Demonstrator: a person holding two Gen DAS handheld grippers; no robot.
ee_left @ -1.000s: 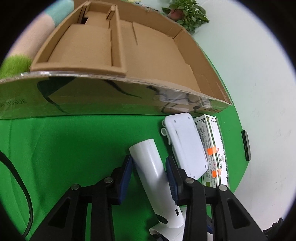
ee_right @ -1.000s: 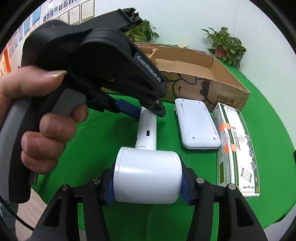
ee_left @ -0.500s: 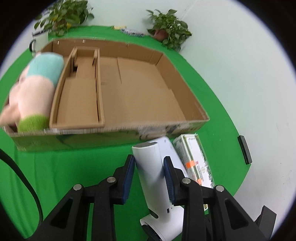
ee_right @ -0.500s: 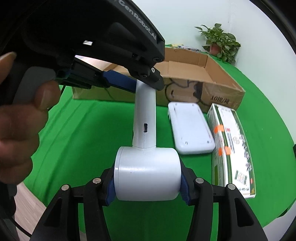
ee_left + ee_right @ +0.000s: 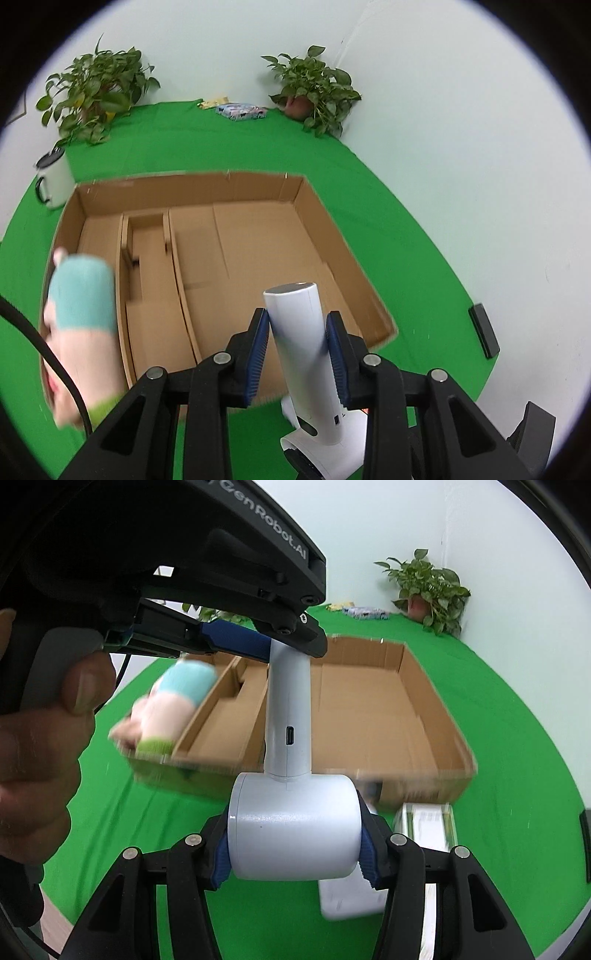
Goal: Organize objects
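Both grippers hold one white hair dryer in the air. My left gripper (image 5: 297, 354) is shut on its white handle (image 5: 303, 339). My right gripper (image 5: 295, 853) is shut on its round barrel (image 5: 293, 827); the handle (image 5: 290, 716) rises from it to the left gripper (image 5: 258, 646). The open cardboard box (image 5: 325, 236) lies below and ahead, with dividers and a pink and teal plush toy (image 5: 79, 325) in its left compartment. The box (image 5: 436, 716) and toy (image 5: 170, 701) also show in the right wrist view.
A flat white device (image 5: 347, 904) and a green-and-white carton (image 5: 428, 823) lie on the green cloth near the box's front. A white mug (image 5: 53, 177) and two potted plants (image 5: 314, 88) stand behind. A black remote (image 5: 484, 330) lies at the right edge.
Both grippers have lifted the hair dryer off the cloth and carried it up and forward over the box's front edge. The views now look down into the box.
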